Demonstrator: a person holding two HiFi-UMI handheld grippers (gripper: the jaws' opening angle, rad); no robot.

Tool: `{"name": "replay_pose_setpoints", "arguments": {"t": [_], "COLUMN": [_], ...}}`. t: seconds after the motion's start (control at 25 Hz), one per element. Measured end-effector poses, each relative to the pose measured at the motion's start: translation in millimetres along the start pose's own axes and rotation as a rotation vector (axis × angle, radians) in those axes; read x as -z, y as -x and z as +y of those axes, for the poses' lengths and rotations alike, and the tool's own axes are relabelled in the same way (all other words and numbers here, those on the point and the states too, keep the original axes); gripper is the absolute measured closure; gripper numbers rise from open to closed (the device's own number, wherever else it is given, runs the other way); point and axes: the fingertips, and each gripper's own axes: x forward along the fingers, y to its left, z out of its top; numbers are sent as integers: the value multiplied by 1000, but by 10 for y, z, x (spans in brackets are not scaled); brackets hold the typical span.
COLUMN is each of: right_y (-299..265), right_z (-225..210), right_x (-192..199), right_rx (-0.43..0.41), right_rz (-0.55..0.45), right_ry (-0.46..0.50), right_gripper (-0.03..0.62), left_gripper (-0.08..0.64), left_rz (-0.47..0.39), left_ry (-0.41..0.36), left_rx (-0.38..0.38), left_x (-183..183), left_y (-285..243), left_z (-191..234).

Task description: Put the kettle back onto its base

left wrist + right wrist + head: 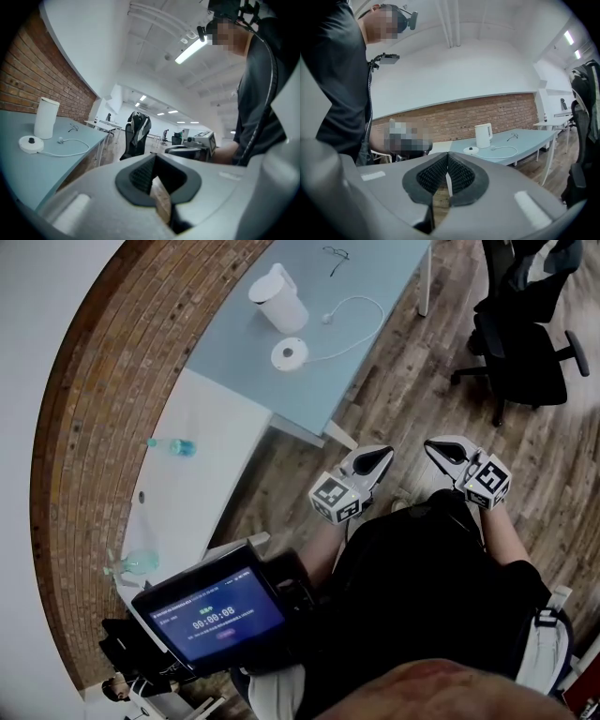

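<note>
Two clenched, empty tools, left tool and right tool, far from tabletop; kettle sits beside base, not yet lifted on

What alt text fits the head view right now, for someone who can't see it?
A white kettle stands on a pale table beside its empty round base. Nearer the camera, the left gripper and right gripper hang over the wood floor, both shut and empty, well short of the table.

Head looks down; all views share kettle.
</note>
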Motion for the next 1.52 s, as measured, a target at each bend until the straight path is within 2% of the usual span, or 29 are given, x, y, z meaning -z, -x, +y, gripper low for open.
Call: {"name": "replay_pose_setpoints", "arguments": {"t": [0.16, 0.28, 0.44, 0.8, 0.92, 1.0, 1.12, 1.32, 1.52], "right_y": [-59, -163, -399, -868, -902, -869, -817, -641, -556], "right_z": [-228, -379, -618, -1256, -1526, -1735, -2002, -2421, -2765], "right_x": [-73, -77, -150, -448, -528, -632, -715, -762, -732], "right_rx": [52, 36, -43, -233, -260, -259, -250, -234, -243], "right_rz": [-62, -54, -61, -45, -50, -73, -78, -95, -84], "right_ry": [-54, -61, -59, -1, -36, -76, -55, -87, -90], "right_gripper": [589, 589, 589, 589, 589, 589, 589, 589, 589], "left_gripper": [558, 558, 558, 557, 558, 557, 557, 558, 558], "left_rz": [0, 1, -7, -63, -62, -57, -45, -13, -19], "left_ry": [29, 31, 22, 32, 41, 41, 36, -29, -40], "left_rx": [-3, -15, -61, -231, -275, -268, -239, -181, -194], "left_x": [20, 18, -37, -432, -498, -533, -562, -682, -766], "left_y": [-37, -137, -320, -684, -846, -1038, -1393, -2007, -2337], "left_z": [129, 237, 426, 1115, 1318, 1379, 1456, 1476, 1568]}}
